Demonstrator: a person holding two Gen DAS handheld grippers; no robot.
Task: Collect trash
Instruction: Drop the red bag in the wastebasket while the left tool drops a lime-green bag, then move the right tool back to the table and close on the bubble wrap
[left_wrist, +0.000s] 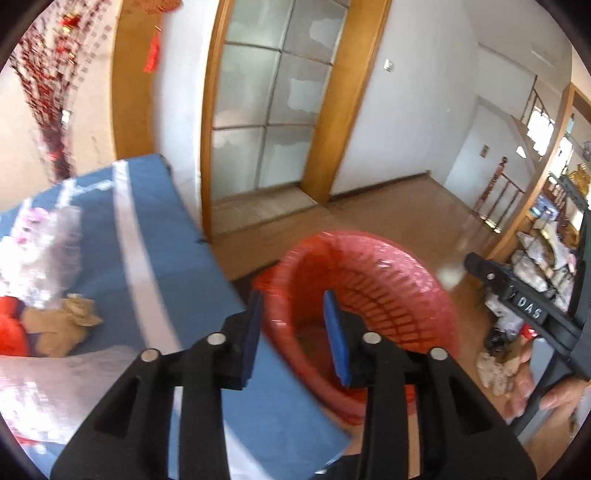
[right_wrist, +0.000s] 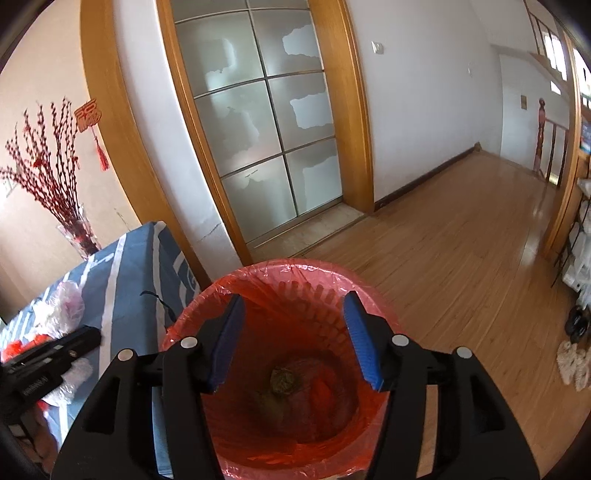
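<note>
Trash is lying at the bottom of the red bin (right_wrist: 295, 369), a crumpled brownish wad (right_wrist: 282, 380) showing through the pink liner bag; what else is sitting down there beside it is too dim to make out. Right gripper (right_wrist: 295, 343) is hanging directly over the bin's mouth with its blue pads (right_wrist: 364, 343) standing apart and nothing between them. Left gripper (left_wrist: 295, 339) is hovering over the edge where the blue-clothed table (left_wrist: 166, 266) meets the bin, jaws likewise parted and empty. More trash is waiting on the table: a crumpled brown paper (left_wrist: 70, 321) beside something red (left_wrist: 11, 325) (cut off by the frame's rim, so I can't name it), and pale plastic wrappers (right_wrist: 62, 306) farther back, blurred in the left view. From that view only the right gripper's black body and a few of the person's fingers (left_wrist: 524, 384) are showing at the edge.
</note>
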